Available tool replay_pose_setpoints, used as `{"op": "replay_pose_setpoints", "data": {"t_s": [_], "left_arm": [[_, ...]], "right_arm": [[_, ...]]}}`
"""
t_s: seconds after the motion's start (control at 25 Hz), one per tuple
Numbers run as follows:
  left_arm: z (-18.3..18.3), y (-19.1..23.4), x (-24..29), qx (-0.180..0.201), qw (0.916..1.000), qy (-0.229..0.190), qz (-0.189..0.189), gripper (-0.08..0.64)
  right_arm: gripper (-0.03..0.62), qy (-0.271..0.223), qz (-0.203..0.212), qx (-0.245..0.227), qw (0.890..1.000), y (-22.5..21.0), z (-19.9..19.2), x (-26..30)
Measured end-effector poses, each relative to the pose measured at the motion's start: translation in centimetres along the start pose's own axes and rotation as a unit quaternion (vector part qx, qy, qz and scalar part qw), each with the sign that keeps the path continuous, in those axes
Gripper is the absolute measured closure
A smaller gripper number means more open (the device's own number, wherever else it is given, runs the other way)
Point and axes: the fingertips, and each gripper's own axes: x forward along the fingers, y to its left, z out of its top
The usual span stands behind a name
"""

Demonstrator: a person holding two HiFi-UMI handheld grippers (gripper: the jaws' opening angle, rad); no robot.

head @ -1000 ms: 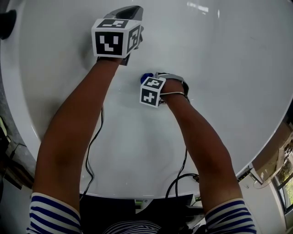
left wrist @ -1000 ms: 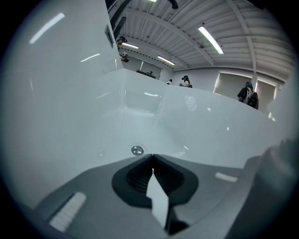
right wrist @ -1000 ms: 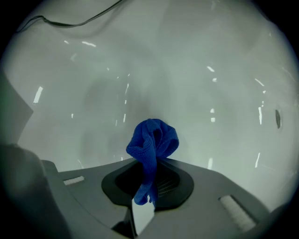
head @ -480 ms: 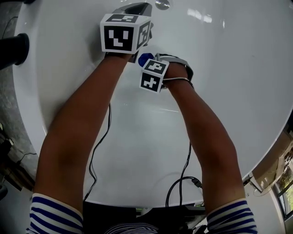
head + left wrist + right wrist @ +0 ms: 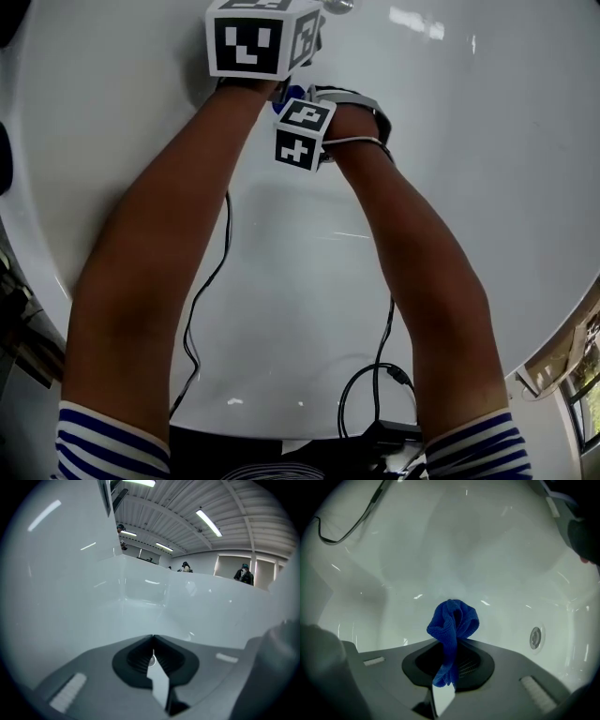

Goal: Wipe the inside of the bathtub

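The white bathtub (image 5: 487,187) fills the head view, and both bare arms reach down into it. My right gripper (image 5: 455,640) is shut on a bunched blue cloth (image 5: 453,618), which sits close against the tub's inner surface (image 5: 454,550). From the head view only a sliver of the blue cloth (image 5: 284,99) shows past the right gripper (image 5: 304,133). Just beyond it, my left gripper (image 5: 253,37) is at the top edge. In the left gripper view the left gripper (image 5: 153,637) is shut with nothing in it, facing the tub wall (image 5: 140,597).
A round chrome fitting (image 5: 535,637) is set in the tub wall at the right, also seen as the chrome fitting (image 5: 336,5) at the top of the head view. Black cables (image 5: 202,309) trail over the near rim. Several people stand far beyond the tub's rim (image 5: 243,573).
Both grippers have moved farther from me across the tub. The right gripper with the cloth has closed in beside the left one. The chrome fitting has come into the head view.
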Motion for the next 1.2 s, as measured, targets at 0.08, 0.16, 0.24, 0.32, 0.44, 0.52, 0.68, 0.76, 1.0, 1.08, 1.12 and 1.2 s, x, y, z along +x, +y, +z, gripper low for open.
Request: {"op": "replay_pose_setpoints", "data": {"t_s": [0.08,0.16,0.24,0.32,0.44,0.52,0.68,0.76,1.0,1.08,1.12,1.2], "left_arm": [[0.2,0.0,0.0,0.002,1.0,-0.001,-0.002,0.557],[0.3,-0.1,-0.3,0.001,1.0,-0.007,-0.004,0.557],[0.2,-0.3,-0.9,-0.001,0.9998,-0.017,-0.004,0.557],[0.2,-0.5,-1.2,-0.002,0.9998,-0.021,-0.005,0.557],[0.1,-0.6,-0.8,-0.001,0.9998,-0.019,-0.005,0.557],[-0.1,-0.6,-1.0,-0.001,0.9998,-0.018,-0.004,0.557],[-1.5,-0.9,-1.8,-0.006,1.0,-0.005,-0.003,0.557],[-2.0,-1.3,-2.5,-0.009,1.0,-0.002,-0.003,0.557],[-3.2,-2.0,-6.1,-0.017,0.9999,0.004,0.002,0.557],[-3.7,-2.3,-7.3,-0.018,0.9998,0.005,0.004,0.557],[-4.1,-2.6,-7.8,-0.017,0.9998,0.005,0.004,0.557],[-4.8,-3.2,-8.2,-0.018,0.9998,0.004,0.004,0.557]], "right_arm": [[0.54,0.001,0.009,-0.006,1.0,0.9,0.1,0.4],[0.54,0.002,0.009,-0.011,1.0,2.2,0.0,0.9],[0.54,0.003,0.006,-0.017,1.0,3.9,-0.1,1.4],[0.54,0.006,0.012,-0.026,1.0,5.1,-0.1,1.6],[0.54,0.01,0.025,-0.03,0.999,6.1,-0.4,2.0],[0.54,0.012,0.031,-0.03,0.999,7.1,-0.4,2.3],[0.54,0.015,0.045,-0.031,0.998,9.8,-0.2,2.4],[0.54,0.014,0.053,-0.03,0.998,11.6,-0.1,2.3],[0.541,0.012,0.083,-0.034,0.996,18.6,0.6,0.9],[0.541,0.012,0.094,-0.037,0.995,21.0,0.6,0.6],[0.541,0.011,0.099,-0.038,0.994,22.1,0.5,0.6],[0.541,0.012,0.108,-0.04,0.993,24.0,0.0,0.9]]}}
